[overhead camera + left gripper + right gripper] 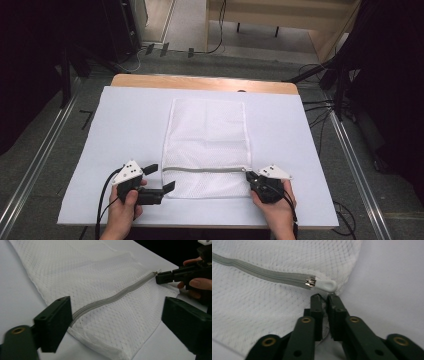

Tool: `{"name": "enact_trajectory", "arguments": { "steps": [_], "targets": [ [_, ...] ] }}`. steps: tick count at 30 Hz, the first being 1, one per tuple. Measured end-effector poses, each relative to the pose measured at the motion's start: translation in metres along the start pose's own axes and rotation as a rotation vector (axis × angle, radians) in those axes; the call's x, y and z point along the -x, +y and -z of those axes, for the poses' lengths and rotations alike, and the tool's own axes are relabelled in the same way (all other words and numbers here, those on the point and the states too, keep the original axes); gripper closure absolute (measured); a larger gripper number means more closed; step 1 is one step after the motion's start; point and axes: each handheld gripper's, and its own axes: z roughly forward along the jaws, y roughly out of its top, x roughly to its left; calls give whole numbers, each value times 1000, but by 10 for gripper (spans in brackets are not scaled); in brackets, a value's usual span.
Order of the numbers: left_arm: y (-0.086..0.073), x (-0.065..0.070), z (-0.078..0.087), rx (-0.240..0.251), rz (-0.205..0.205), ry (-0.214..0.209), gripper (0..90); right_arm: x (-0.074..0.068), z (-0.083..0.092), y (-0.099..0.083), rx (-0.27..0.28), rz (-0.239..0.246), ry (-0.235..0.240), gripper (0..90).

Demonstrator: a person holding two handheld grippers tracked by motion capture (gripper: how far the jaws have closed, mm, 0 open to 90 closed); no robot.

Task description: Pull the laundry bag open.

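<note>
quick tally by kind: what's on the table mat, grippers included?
Mesh laundry bag: 1
Grey zipper on it, with white pull tab: 1
White table mat: 1
Grippers: 2, left gripper and right gripper
Total: 5

A white sheet (125,130) covers most of a wooden table (200,82), whose bare edge shows at twelve o'clock. Black cables (320,107) trail over the grey floor (45,165) at two o'clock. A pale wooden bench (280,15) stands beyond, towards one o'clock.
</note>
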Motion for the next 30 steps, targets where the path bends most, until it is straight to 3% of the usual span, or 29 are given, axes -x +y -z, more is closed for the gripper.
{"name": "enact_trajectory", "arguments": {
  "steps": [1,3,5,11,12,13,14,16,18,25,30],
  "targets": [
    [1,3,-3,-1,-2,-5,153,3,0,1,1,-8,27,876],
    [3,10,-12,-13,-14,-39,153,2,1,1,2,2,26,879],
    [5,17,-21,-36,-27,-32,195,2,1,2,7,7,31,881],
    [12,37,-47,-70,-62,-58,410,-1,7,5,34,29,30,880],
    [16,45,-59,-94,-82,-59,480,-2,9,7,46,42,30,880],
    [16,45,-59,-94,-82,-59,531,-2,9,7,46,42,30,880],
    [18,51,-68,-108,-90,-82,531,-2,10,7,48,43,30,880],
    [23,63,-86,-126,-100,-107,708,-4,12,8,54,47,33,880],
    [27,68,-98,-132,-88,-122,760,-5,12,9,58,47,36,880],
    [42,86,-130,-135,-48,-132,782,-7,16,11,74,64,47,880],
    [46,93,-141,-128,-59,-144,856,-8,19,12,85,72,53,880]
  ]
}}
